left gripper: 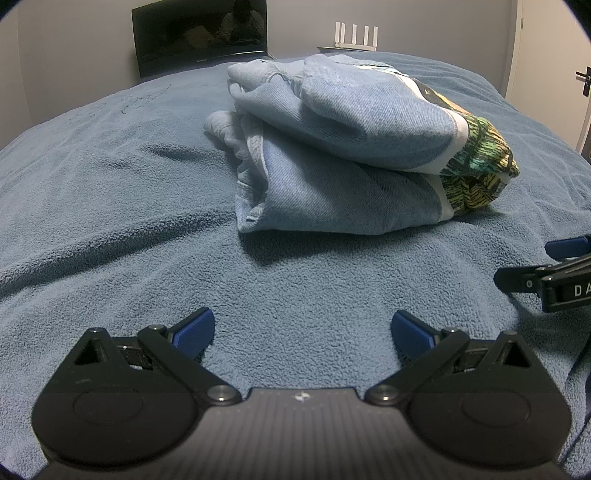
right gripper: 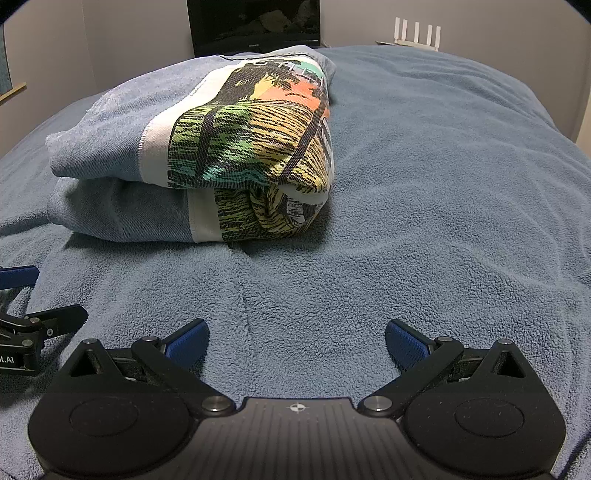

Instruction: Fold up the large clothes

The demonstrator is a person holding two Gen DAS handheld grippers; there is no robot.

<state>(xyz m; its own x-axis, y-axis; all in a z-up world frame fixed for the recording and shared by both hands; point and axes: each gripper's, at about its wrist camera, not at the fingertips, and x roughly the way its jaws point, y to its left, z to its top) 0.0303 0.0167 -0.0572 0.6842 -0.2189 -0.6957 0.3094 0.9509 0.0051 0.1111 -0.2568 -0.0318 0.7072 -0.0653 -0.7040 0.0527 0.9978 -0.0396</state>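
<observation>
Closest to me, my left gripper (left gripper: 302, 332) is spread wide with nothing between its blue pads (left gripper: 194, 332), sitting low over the blue fleece blanket (left gripper: 110, 229). Same deal with my right gripper (right gripper: 296, 341): wide apart, holding nothing. Further out, well clear of both, the light blue sweatshirt (left gripper: 343, 147) lies folded into a chunky bundle on the blanket, its colourful print (right gripper: 258, 147) wrapped around one end. Past the bed there's a dark TV screen (left gripper: 199, 33) and a white router (left gripper: 356, 37) against the wall.

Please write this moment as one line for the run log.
left gripper: open, empty | right gripper: open, empty | sweatshirt: folded on blanket, untouched
</observation>
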